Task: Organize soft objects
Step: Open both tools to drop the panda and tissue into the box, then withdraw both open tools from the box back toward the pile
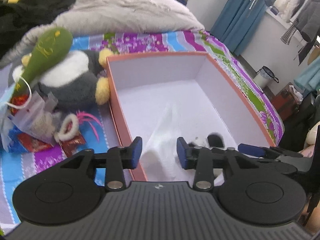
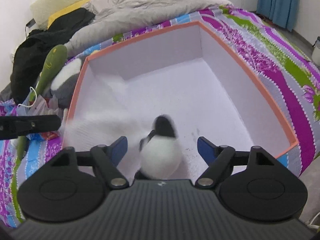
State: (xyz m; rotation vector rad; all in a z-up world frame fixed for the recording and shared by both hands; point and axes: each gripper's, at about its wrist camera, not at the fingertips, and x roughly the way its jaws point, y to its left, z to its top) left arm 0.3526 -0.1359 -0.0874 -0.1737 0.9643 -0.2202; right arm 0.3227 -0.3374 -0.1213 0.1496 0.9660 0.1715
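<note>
Over orange box (image 2: 226,46) near bed's foot edge: black-and-white plush (image 2: 160,152) blurred, between spread jaws of right gripper (image 2: 162,149), pads clear; left gripper (image 1: 159,152) jaws spread, empty. Judgement: lift both straight up, avoid snagging plush. Remaining toys (image 1: 74,80) beside box's left wall.

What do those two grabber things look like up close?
Both look alike. The left gripper and right gripper each have two dark blue fingertip pads on black hinged bars with shiny silver rivets. Behind sit two round black discs and a dark grey ribbed body with a tiny logo. No cables show.
</note>
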